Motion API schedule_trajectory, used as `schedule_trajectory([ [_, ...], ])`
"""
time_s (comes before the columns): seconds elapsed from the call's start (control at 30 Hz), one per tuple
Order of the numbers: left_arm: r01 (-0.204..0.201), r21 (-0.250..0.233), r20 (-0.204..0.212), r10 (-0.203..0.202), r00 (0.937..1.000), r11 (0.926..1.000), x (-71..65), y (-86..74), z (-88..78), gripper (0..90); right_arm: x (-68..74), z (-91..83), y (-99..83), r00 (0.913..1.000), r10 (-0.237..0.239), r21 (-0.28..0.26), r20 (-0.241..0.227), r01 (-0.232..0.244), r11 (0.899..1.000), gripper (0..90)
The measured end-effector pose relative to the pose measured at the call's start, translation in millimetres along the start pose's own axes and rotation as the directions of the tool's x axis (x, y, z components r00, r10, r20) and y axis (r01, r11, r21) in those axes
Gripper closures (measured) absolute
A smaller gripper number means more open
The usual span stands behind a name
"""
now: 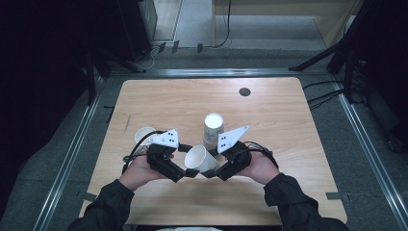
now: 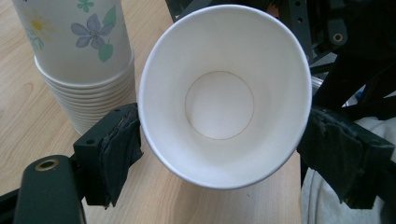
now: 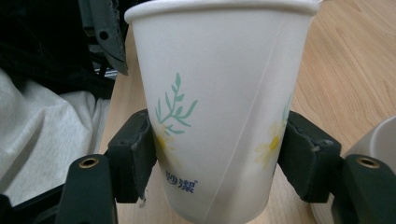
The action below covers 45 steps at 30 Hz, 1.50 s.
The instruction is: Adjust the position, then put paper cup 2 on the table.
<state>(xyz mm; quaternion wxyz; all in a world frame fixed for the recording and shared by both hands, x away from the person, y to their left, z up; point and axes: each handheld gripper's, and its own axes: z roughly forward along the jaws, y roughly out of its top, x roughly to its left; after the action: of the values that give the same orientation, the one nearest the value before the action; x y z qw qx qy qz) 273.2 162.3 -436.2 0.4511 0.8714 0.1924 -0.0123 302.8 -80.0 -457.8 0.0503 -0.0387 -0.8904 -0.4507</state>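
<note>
The wooden table (image 1: 269, 103) bears a stack of cups (image 1: 212, 129) near its centre and a lone cup (image 1: 143, 134) at nine o'clock. The right gripper (image 3: 219, 163) clamps a flowered paper cup (image 1: 201, 160) printed "妙潔"; the left gripper (image 2: 219, 140) pinches its rim.

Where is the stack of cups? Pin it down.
In the high view, the stack of cups stands upright mid-table, just beyond the tilted cup held between both grippers, nearer the right gripper.
</note>
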Motion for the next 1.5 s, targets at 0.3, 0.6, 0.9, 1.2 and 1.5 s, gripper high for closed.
schedule_trajectory([
  [0.3, 0.018, -0.038, 0.001, -0.018, 0.9998, 0.9991, -0.3, 1.0, 2.2, 14.5, 0.8, 3.1, 2.7, 0.9999, -0.005, -0.001, -0.016, 0.005, 1.0, 33.4],
  [0.6, 0.033, -0.068, 0.005, -0.032, 0.9995, 0.9972, -1.5, 1.7, 3.9, 14.5, 1.8, 6.0, 4.7, 0.9995, -0.001, -0.01, -0.031, 0.001, 1.0, 33.5],
  [0.9, 0.027, -0.063, 0.005, -0.027, 0.9996, 0.9977, -1.9, 1.6, 6.5, 15.2, 2.3, 8.1, 5.7, 0.9993, 0.0, -0.013, -0.037, 0.0, 1.0, 33.5],
  [1.2, 0.009, -0.076, 0.005, -0.009, 0.9999, 0.9971, -3.4, 2.2, 3.4, 22.9, 2.6, 7.1, 6.3, 0.9992, 0.004, -0.021, -0.04, -0.005, 1.0, 33.8],
  [1.5, 0.01, -0.075, 0.006, -0.01, 0.9999, 0.9971, -2.7, 3.4, -0.4, 25.6, 2.3, 10.5, 5.8, 0.9987, 0.012, -0.011, -0.05, -0.013, 1.0, 27.4],
])
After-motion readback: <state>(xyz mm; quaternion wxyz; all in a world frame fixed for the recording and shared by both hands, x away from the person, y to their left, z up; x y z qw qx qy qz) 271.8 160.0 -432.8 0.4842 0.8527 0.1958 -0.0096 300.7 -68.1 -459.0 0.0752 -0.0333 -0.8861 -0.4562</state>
